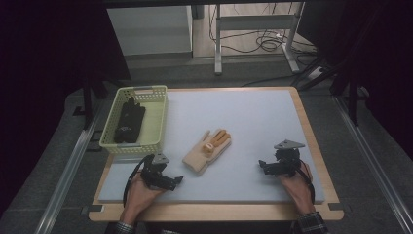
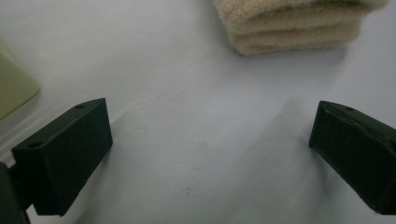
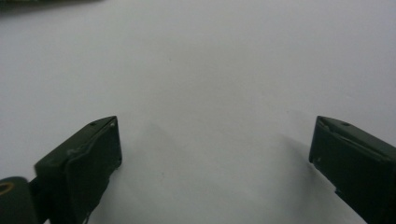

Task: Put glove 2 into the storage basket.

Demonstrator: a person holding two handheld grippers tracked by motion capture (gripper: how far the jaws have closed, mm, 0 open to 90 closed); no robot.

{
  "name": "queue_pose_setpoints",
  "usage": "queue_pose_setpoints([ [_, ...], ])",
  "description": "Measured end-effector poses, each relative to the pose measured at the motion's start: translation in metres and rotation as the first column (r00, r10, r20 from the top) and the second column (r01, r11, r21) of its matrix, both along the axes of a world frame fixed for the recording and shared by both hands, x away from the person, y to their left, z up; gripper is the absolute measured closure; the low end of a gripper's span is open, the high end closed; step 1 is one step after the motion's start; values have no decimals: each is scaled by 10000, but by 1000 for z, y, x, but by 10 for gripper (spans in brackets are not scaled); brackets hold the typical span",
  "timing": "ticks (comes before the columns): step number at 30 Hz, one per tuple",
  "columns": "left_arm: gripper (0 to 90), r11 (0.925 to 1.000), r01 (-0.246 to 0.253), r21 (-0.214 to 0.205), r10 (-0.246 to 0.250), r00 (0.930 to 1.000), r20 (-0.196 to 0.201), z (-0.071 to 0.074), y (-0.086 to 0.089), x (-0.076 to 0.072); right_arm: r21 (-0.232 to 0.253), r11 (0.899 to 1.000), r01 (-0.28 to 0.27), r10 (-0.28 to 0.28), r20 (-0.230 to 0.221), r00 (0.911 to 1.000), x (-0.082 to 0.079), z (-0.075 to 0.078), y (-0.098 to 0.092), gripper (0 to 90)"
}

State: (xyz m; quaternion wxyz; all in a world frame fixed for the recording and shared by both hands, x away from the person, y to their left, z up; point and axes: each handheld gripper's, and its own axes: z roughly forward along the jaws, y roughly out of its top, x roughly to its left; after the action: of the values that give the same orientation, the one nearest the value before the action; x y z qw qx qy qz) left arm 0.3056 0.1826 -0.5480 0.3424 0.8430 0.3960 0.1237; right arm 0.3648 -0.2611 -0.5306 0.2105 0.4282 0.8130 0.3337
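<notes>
A: High view first — a cream knitted glove [image 1: 207, 151] with orange fingertips lies flat on the white mat [image 1: 253, 117], about mid-table. The pale green basket [image 1: 157, 113] sits at the mat's left edge, and a pair of black gloves [image 1: 129, 122] is already inside it.

B: So one lot looks sorted and the cream one is left?

A: That's my reading. The cream glove is outside the basket, touching neither tool.

B: What are the tongs doing?

A: The left gripper [image 1: 176, 181] rests on the mat just left of the glove's cuff, pointing toward it. In the left gripper view its jaws stand wide apart with nothing between them, and the ribbed cuff of the glove [image 2: 294, 28] lies just ahead.

B: And the other?

A: The right gripper [image 1: 263, 165] is well apart from the glove, near the right side of the mat. Its jaws are spread wide too — in the right gripper view bare mat [image 3: 210, 70] lies between them.

B: What remains, then?

A: Likely picking up the cream glove and setting it in the basket — the left one looks better placed.
</notes>
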Motion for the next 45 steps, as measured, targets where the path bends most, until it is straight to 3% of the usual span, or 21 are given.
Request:
queue_pose_setpoints([
  [2, 0, 9999, -26, -142, 26, 10000, -61, 2, 1, 0, -180, 9998, -11, 7, -230, 9997, 2, -2, 2, 5],
  [6, 0, 9989, 17, -459, -22, 9999, -106, 6, 0, 1, -136, 9999, 10, -14, -266, 9996, 2, -2, 1, 2],
  [12, 0, 9990, 170, -411, -171, 9998, -37, 17, -13, 8, -155, 9999, 3, -6, -215, 9998, 2, -2, 1, 3],
  [25, 0, 9967, 573, -577, -586, 9981, -211, 41, -50, 45, -86, 10000, 15, -17, -214, 9998, 2, -3, 1, 6],
  [30, 0, 9967, 700, -407, -711, 9971, -255, 47, -72, 63, -83, 10000, 10, -12, -209, 9998, 2, -3, 1, 6],
  [37, 0, 9986, 527, 17, -526, 9970, -570, 39, -97, 86, -84, 10000, 5, -7, -210, 9998, 2, -3, 1, 6],
  [42, 0, 9973, 714, -155, -725, 9935, -874, 30, -108, 92, -86, 10000, 0, -1, -224, 9997, 2, -2, 1, 6],
  [45, 0, 9967, 756, 297, -723, 9922, -1019, 22, -116, 91, -78, 10000, 1, -2, -213, 9998, 2, -3, 1, 7],
])
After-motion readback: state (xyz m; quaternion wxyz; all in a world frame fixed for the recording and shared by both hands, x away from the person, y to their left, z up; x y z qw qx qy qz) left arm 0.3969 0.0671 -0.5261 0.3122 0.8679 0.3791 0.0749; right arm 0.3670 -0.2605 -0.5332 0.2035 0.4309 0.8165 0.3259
